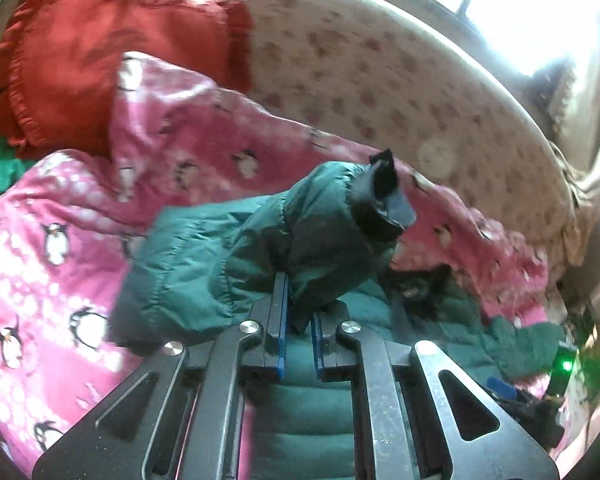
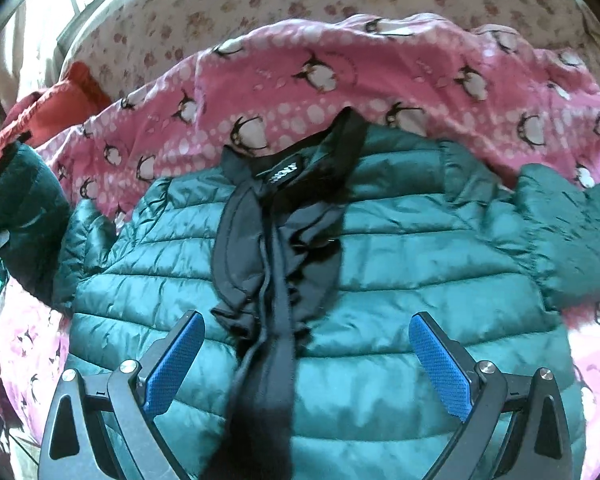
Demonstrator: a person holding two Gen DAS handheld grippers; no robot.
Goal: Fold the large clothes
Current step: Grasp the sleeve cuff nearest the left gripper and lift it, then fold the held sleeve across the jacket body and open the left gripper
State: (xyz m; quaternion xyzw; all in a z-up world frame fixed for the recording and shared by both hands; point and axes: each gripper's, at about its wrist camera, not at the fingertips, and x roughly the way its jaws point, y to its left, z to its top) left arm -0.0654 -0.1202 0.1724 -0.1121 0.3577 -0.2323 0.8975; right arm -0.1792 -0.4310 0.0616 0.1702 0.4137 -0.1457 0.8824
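Between my left gripper (image 1: pixel 298 312) pads, clamped tight: the jacket (image 2: pixel 380 280) sleeve (image 1: pixel 260 240).
My right gripper (image 2: pixel 306 360) hangs wide open, empty, over the jacket lying flat on the blanket (image 2: pixel 340 80); I should lay the sleeve straight across the chest, cuff (image 1: pixel 380 204) flat.

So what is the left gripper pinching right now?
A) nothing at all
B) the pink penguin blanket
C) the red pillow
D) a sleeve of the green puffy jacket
D: in the left wrist view the left gripper has its jaws shut on the green puffy jacket's sleeve, lifted off the pink penguin blanket.
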